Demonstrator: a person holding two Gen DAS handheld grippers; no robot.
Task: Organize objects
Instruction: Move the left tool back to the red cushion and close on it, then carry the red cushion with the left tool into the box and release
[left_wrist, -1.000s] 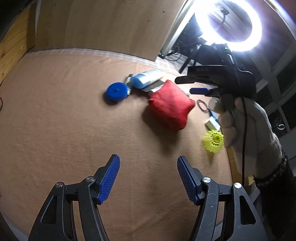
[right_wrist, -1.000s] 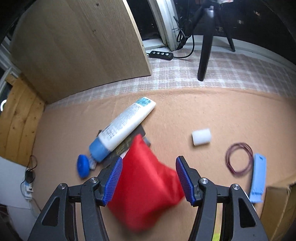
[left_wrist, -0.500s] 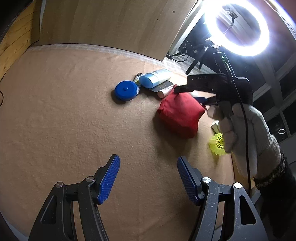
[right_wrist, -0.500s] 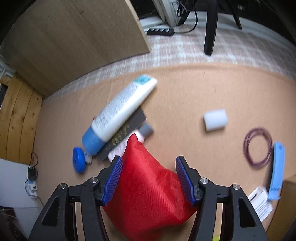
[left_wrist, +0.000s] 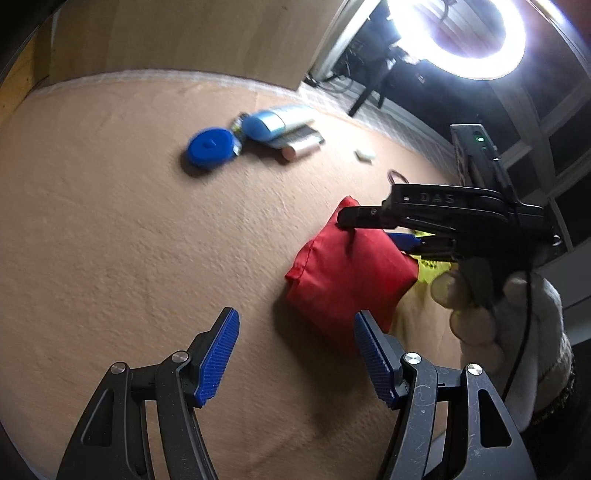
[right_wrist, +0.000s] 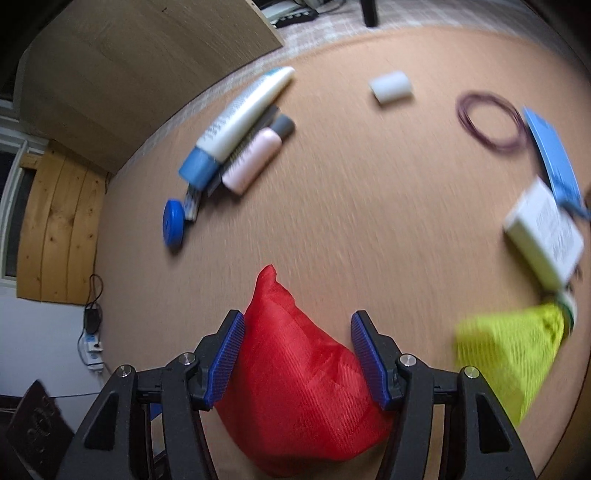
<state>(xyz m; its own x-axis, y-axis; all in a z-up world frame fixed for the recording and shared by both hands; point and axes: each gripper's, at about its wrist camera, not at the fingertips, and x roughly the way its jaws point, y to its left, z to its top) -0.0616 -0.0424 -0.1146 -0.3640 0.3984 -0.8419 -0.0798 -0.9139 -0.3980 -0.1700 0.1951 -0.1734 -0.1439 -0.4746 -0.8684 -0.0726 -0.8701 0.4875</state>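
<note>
Light source: ring light (left_wrist: 474, 37), blown out to white glare.
Surroundings: dim and dark beyond the ring light.
Shadow: soft, under the red bag (left_wrist: 347, 273), on the side away from the ring light.
Blur: right wrist view smeared; yellow mesh (right_wrist: 513, 350) worst.
Distortion: fisheye; edges bowed, corners black.

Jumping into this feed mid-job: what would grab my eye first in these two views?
The red pouch dominates: it sits clamped between the blue pads of the right tool, low in the right wrist view. Blazing at the upper right of the left wrist view is a ring light, above the gloved hand that carries that tool. The left tool hangs open over bare tan cloth, with nothing between its pads.
</note>
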